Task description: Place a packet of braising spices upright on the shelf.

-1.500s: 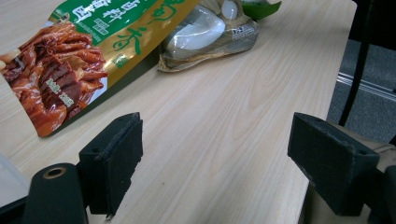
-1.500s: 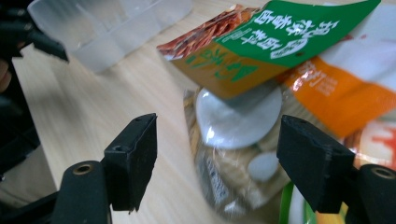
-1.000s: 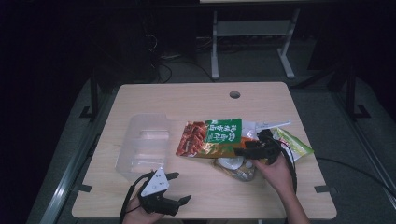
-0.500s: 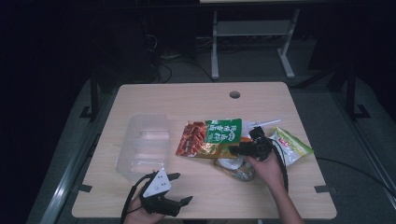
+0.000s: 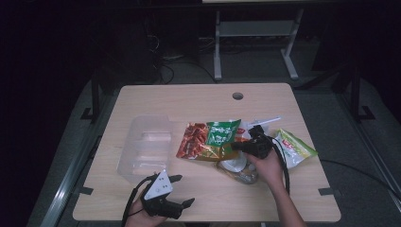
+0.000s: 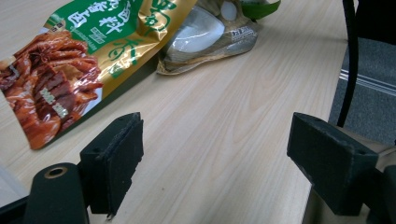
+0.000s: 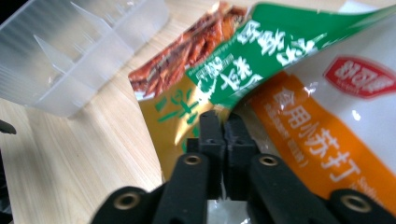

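R hand-held gripper moved left, now pinching snack bag.

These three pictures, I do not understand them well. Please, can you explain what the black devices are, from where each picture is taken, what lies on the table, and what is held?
No robot here: a person holds a hand tool with two black jaws in each hand. The high view looks down on the wooden table. The other two pictures come from cameras riding on each tool.

On the table lie a clear plastic tray, a green and gold snack bag, a white and orange packet, a light green packet and a silvery pouch.

The left tool hangs open near the table's front edge, holding nothing. The right tool has its jaws closed on the edge of the snack bag.
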Action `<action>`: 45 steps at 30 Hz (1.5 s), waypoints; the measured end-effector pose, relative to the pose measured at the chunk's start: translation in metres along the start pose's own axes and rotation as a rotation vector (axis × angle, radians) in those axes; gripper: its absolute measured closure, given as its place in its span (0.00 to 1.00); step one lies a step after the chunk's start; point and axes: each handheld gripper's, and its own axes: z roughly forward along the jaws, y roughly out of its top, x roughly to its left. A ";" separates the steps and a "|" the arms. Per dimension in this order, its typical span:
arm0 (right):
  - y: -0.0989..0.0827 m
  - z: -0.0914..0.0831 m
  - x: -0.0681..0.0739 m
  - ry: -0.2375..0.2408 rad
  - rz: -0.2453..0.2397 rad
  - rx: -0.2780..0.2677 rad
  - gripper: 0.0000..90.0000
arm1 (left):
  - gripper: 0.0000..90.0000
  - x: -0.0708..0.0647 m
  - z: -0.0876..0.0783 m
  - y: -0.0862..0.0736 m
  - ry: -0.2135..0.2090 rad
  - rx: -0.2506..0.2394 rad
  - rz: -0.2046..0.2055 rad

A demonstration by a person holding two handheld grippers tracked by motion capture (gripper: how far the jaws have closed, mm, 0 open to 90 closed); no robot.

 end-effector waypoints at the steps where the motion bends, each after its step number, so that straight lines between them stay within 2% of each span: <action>1: 0.001 -0.002 0.002 -0.005 -0.009 -0.014 1.00 | 0.20 0.000 0.000 0.000 0.001 -0.002 -0.002; 3: 0.002 -0.007 0.003 0.000 -0.023 -0.035 1.00 | 0.20 0.001 0.000 0.000 0.001 -0.003 -0.004; 5: 0.004 -0.011 0.005 0.002 -0.017 -0.031 1.00 | 0.20 0.001 0.000 0.000 0.000 -0.001 -0.004; 11: 0.011 -0.027 0.013 -0.004 -0.071 -0.042 1.00 | 0.20 0.000 0.002 0.002 -0.002 0.000 -0.001; 16: 0.016 -0.037 0.020 -0.009 -0.111 -0.023 1.00 | 0.20 -0.001 0.002 0.004 -0.002 0.002 0.005; 21: 0.020 -0.045 0.021 -0.007 -0.123 0.002 1.00 | 0.20 -0.002 0.004 0.004 -0.008 0.005 0.009; 24: 0.019 -0.045 0.017 -0.013 -0.111 0.026 1.00 | 0.20 -0.002 0.004 0.004 -0.009 0.012 0.015; 31: 0.015 -0.051 0.015 0.032 -0.128 0.023 1.00 | 0.23 -0.002 0.010 0.006 -0.028 0.011 0.013; 35: 0.013 -0.046 0.009 0.043 -0.097 0.047 1.00 | 0.24 -0.005 0.013 0.007 -0.035 0.022 0.015; 38: 0.007 -0.043 -0.002 0.073 -0.054 0.044 1.00 | 0.24 -0.007 0.015 0.006 -0.038 0.025 0.013; 43: -0.001 -0.035 -0.013 0.097 -0.007 0.055 0.89 | 0.24 -0.006 0.015 0.007 -0.039 0.028 0.014; 45: -0.003 -0.030 -0.015 0.126 0.013 0.075 0.84 | 0.24 -0.005 0.015 0.007 -0.038 0.027 0.014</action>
